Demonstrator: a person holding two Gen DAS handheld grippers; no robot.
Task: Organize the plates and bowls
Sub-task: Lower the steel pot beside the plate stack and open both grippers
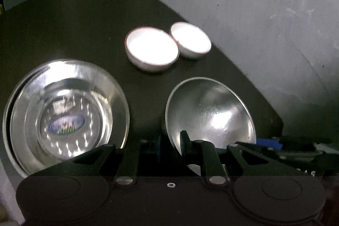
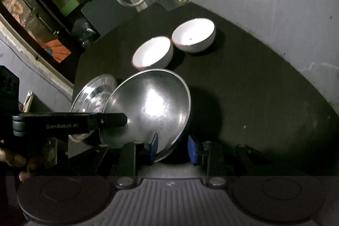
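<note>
The plain steel bowl (image 2: 148, 107) serves as the reference point: it sits tilted on the dark tabletop (image 2: 254, 88), its hollow side turned toward both cameras. The left gripper (image 1: 170, 144) is clamped on the near rim of this bowl — one black finger (image 1: 185, 141) lies against the inner surface, and the opposing pad sits behind the wall. The right gripper (image 2: 172, 149) has its jaws spread apart and straddles the same bowl's lower rim; the left blue pad (image 2: 153, 146) is inside the rim, the right blue pad (image 2: 192, 149) stands outside it with a visible gap, so this gripper grips nothing. In the right wrist view, the left gripper's black arm reaches across the bowl's left edge. To the left of the plain steel bowl rests a steel plate (image 1: 65, 115) with a label at its centre; a second steel rim shows beneath it on its left side, suggesting a stack, though the count cannot be confirmed. Beyond the plain steel bowl, toward the grey wall (image 1: 264, 14), stand two white bowls with thin red rims — the nearer white bowl (image 1: 151, 49) and the farther white bowl (image 1: 190, 39) — upright and just beside each other; contact between them cannot be determined.
</note>
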